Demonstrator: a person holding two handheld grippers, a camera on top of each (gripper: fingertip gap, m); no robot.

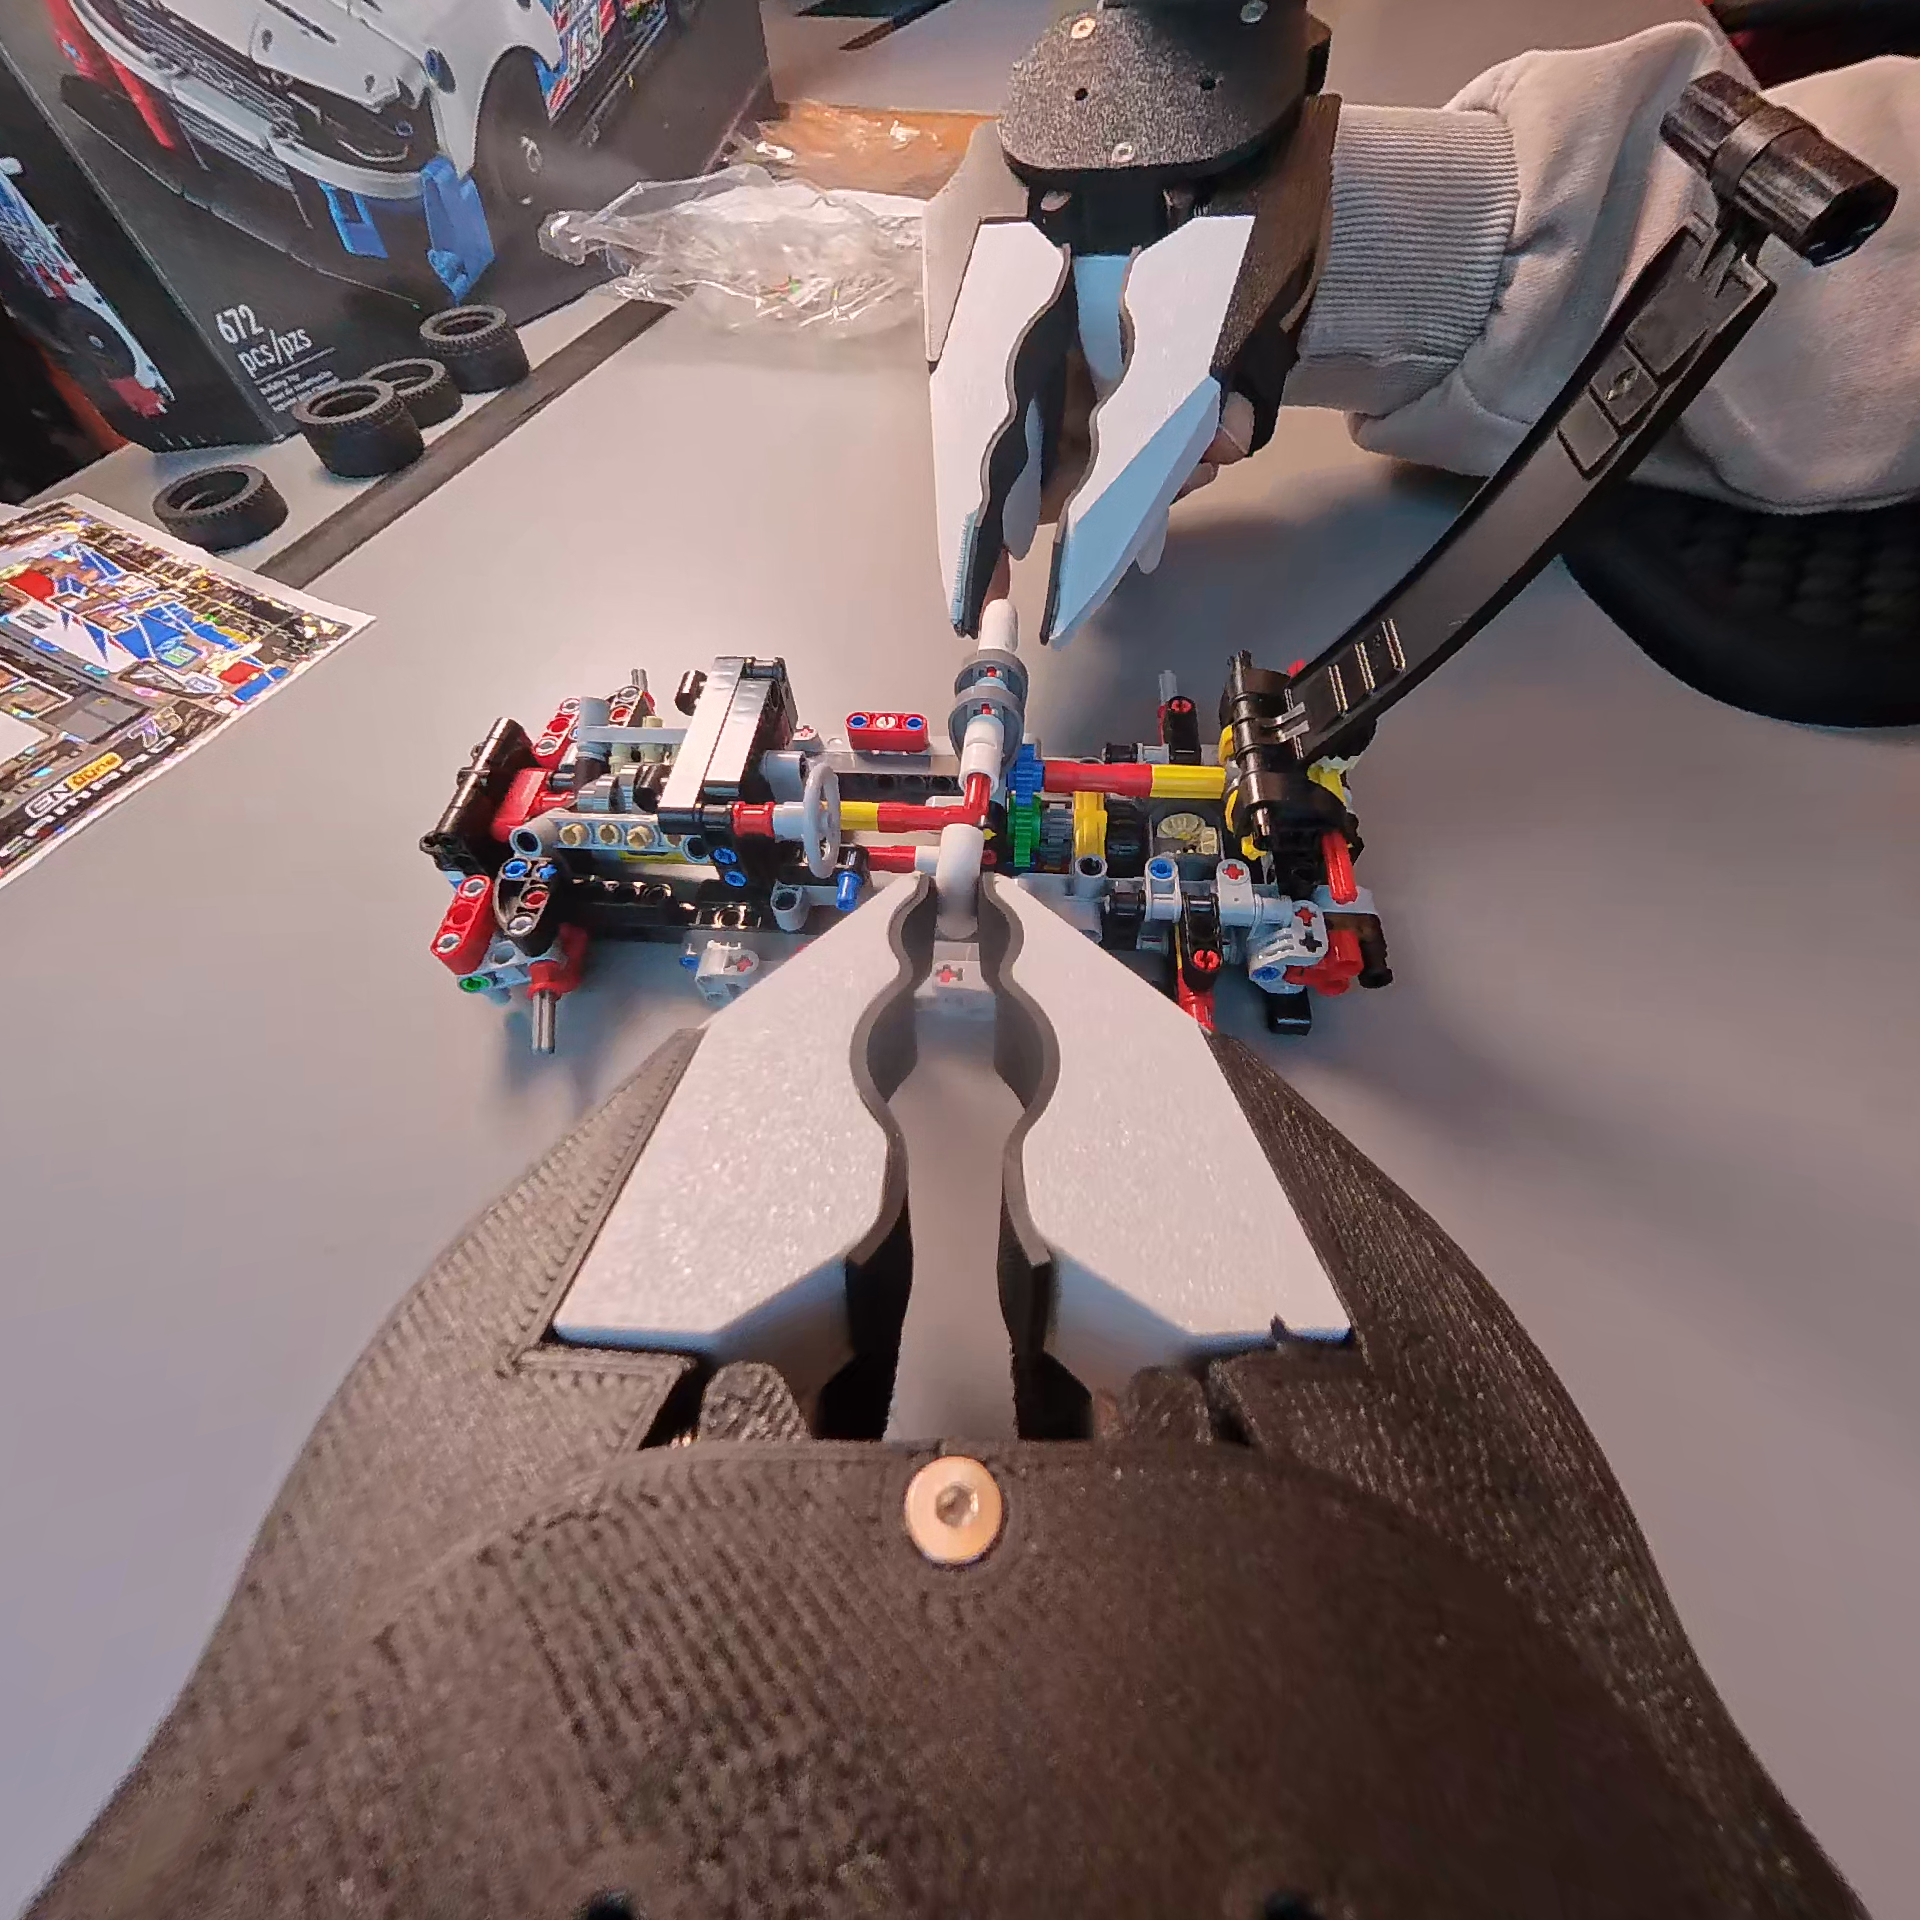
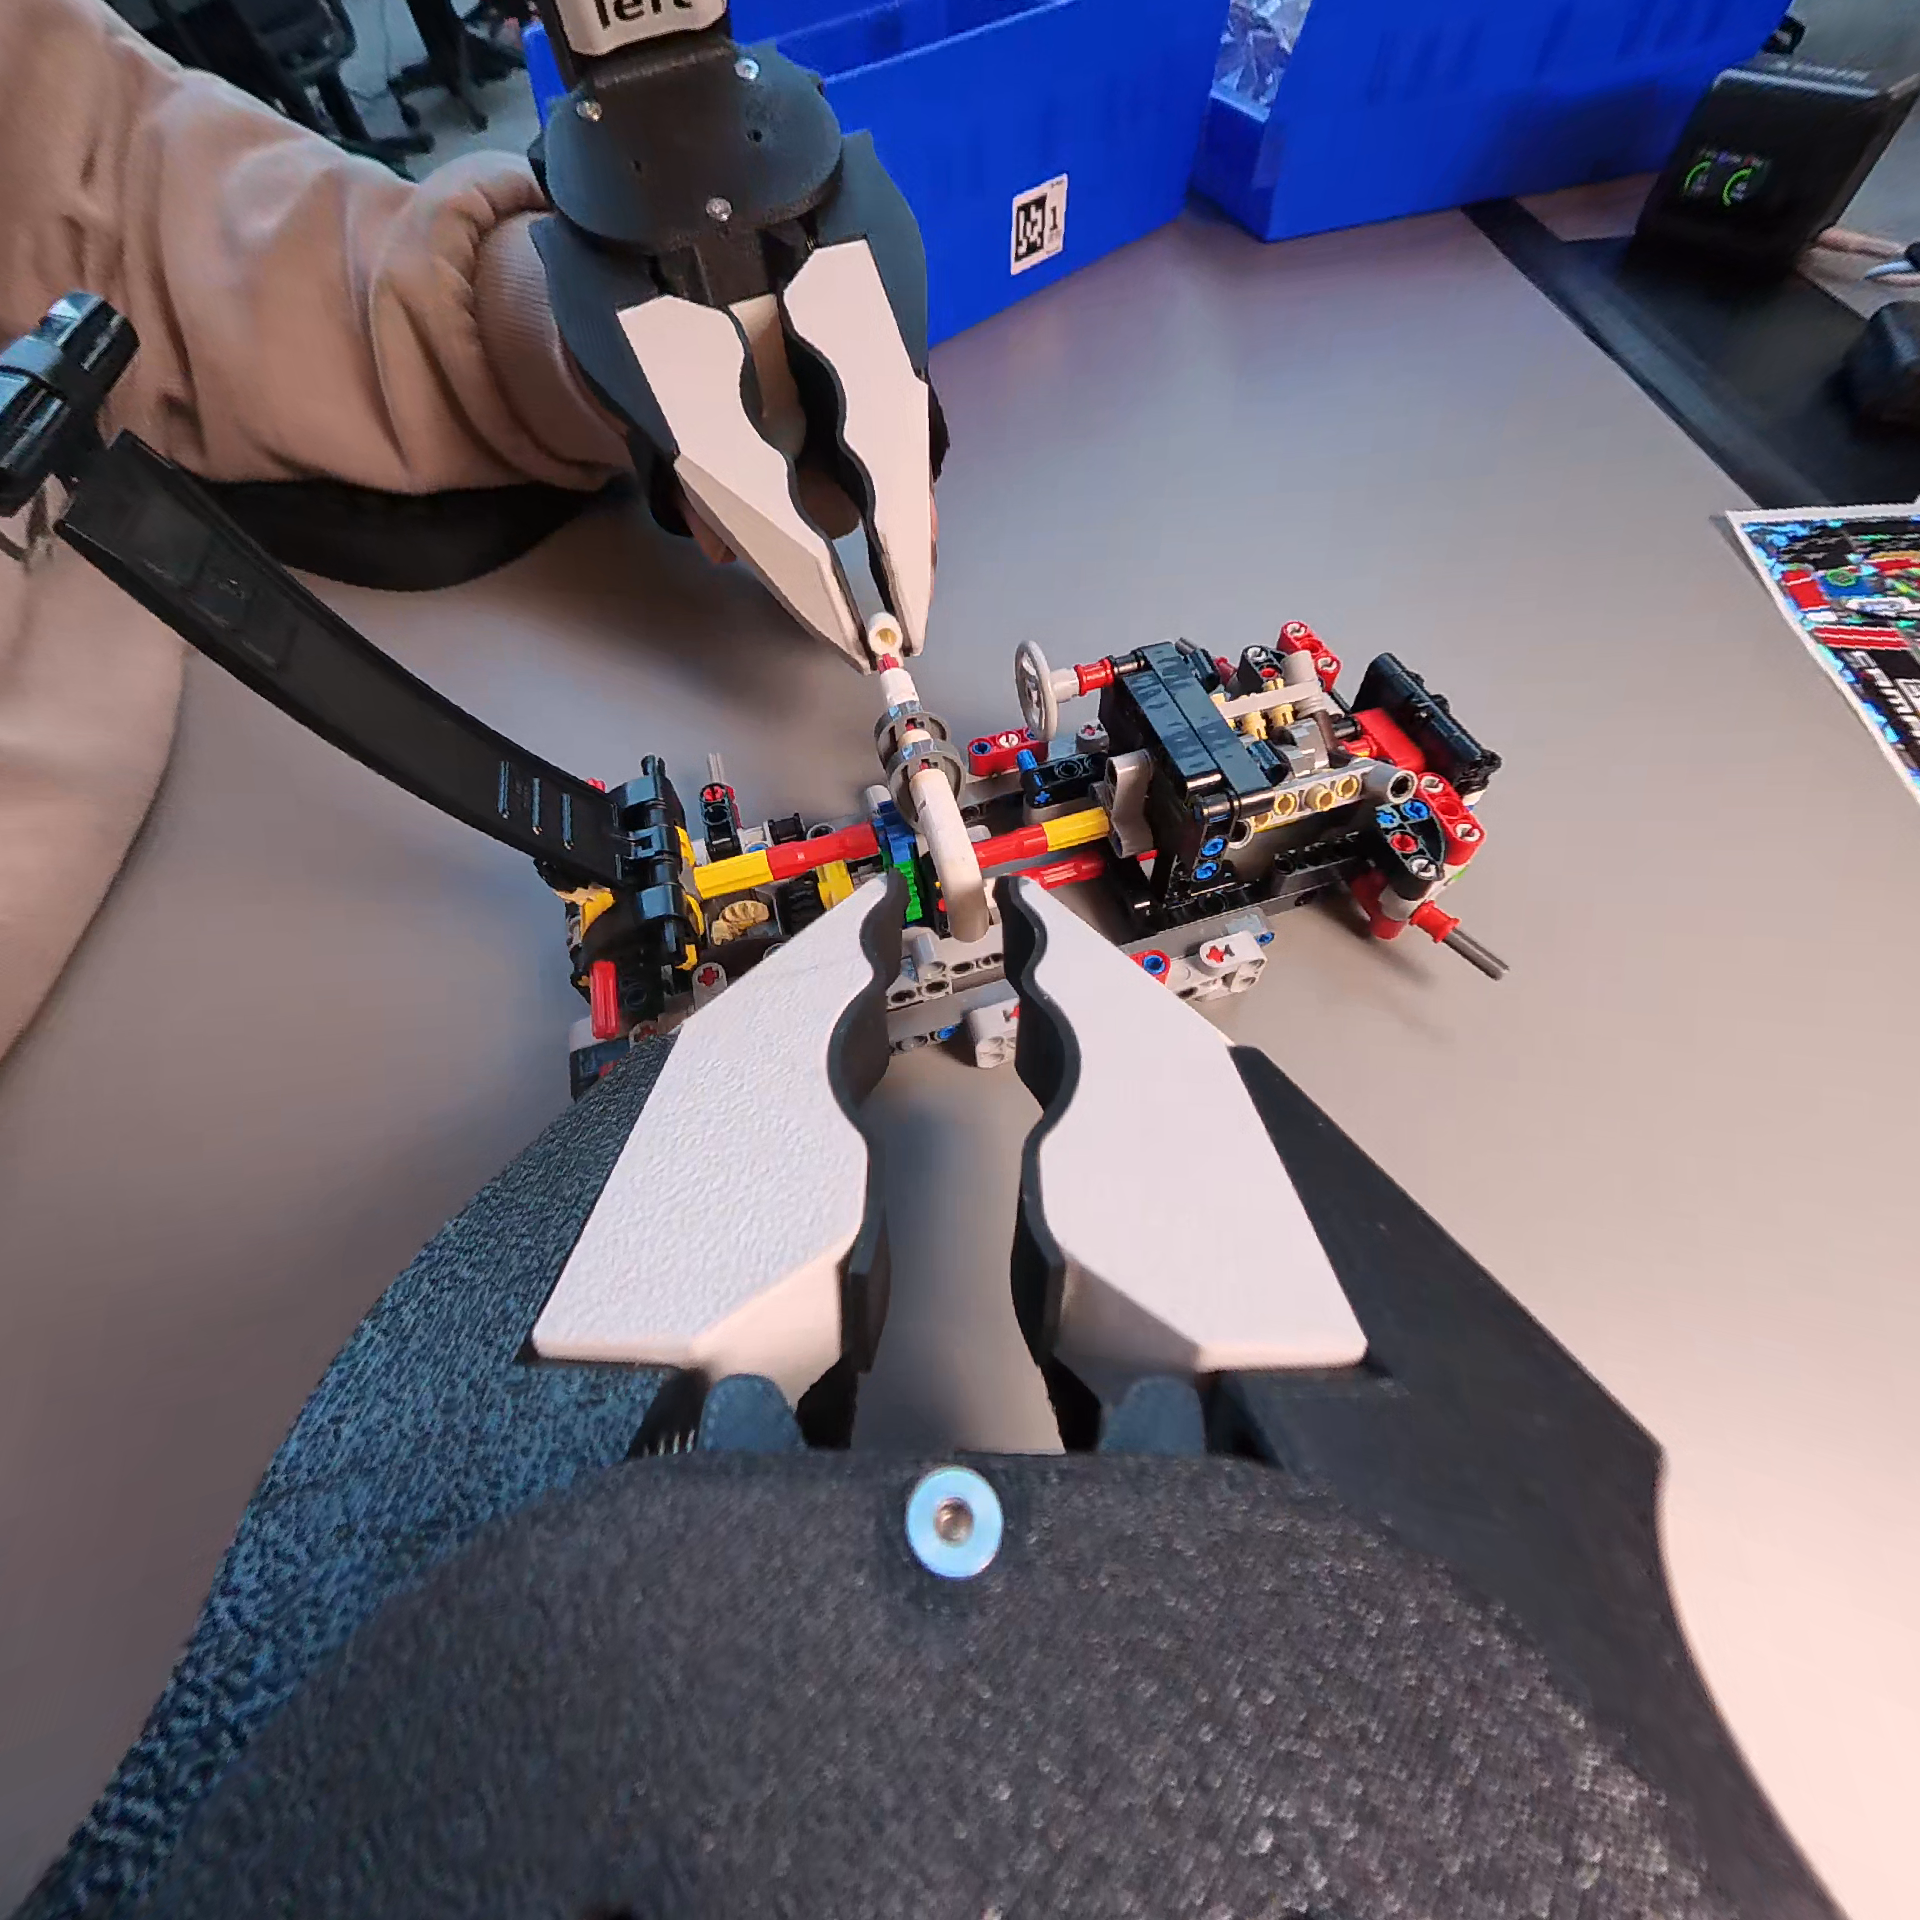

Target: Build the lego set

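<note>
now the left tool (image 2: 885, 649) pinches the chassis's (image 2: 1039, 831) white axle (image 2: 891, 665), right tool (image 2: 945, 894) open.

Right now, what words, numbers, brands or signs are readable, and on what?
I don't transcribe writing; here is where it stands:
Dark cardboard set box: white print, legible.
Glossy multicoloured sticker sheet: lettering, mostly small.
Blue plastic bin: white square-code label.
Left gripper: white tag, cut off by the frame.
Black device: small lit screen, too small.
</note>
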